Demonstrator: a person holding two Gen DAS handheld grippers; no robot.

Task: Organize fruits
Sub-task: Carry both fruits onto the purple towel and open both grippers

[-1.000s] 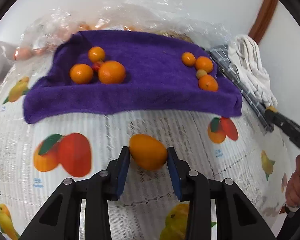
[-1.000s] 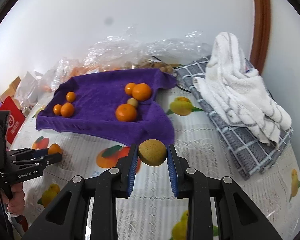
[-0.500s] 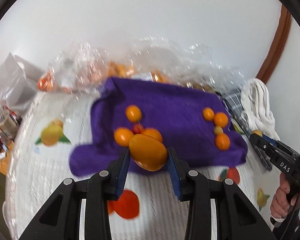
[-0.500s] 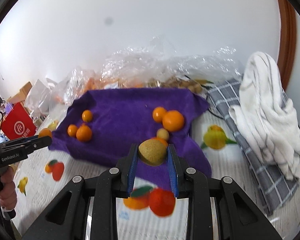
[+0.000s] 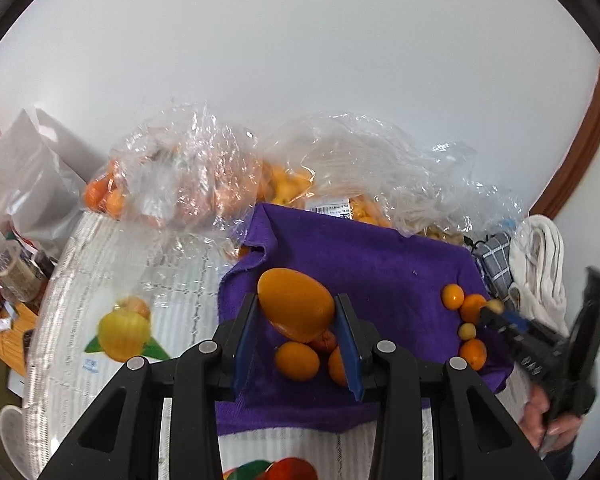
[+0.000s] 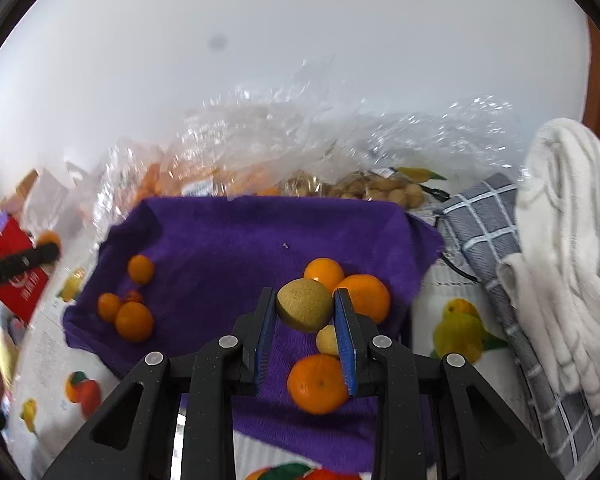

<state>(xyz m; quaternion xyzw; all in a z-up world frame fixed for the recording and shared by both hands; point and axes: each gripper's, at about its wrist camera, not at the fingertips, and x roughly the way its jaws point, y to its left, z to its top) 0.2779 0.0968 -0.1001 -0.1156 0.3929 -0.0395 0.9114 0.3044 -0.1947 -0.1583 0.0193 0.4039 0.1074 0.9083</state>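
Clutter sits at the far left of our left wrist view: a crumpled white paper bag (image 5: pixel 32 168) and small jars at the bench edge. Next comes the bench's white woven cloth printed with fruit pictures (image 5: pixel 140 292), and behind it clear plastic bags of orange fruit (image 5: pixel 188 184) against the wall. We hold the left claw (image 5: pixel 296 320) with its blue pads pinching a large smooth orange egg-shaped fruit (image 5: pixel 296 304), raised above the left end of the purple towel (image 5: pixel 372 264). Under it on the towel lie two small oranges (image 5: pixel 297 360) and a reddish fruit, partly hidden by the pads. Further right, a second cluster of small oranges (image 5: pixel 454 296) lies near the towel's right edge.

In the right wrist view, the left cluster (image 6: pixel 134 320) is on the towel's left part. Our right claw (image 6: pixel 305 320) is closed on a round dull yellow-green rough-skinned fruit (image 6: pixel 305 310), held over the right cluster: two oranges (image 6: pixel 366 296) just behind it, a pale yellow ball and a bigger orange (image 6: pixel 318 384) below. Whether the held fruit touches those behind, we cannot tell. Rightmost lie a grey checked cloth (image 6: pixel 484 236) and a white striped towel (image 6: pixel 568 240) on top of it.
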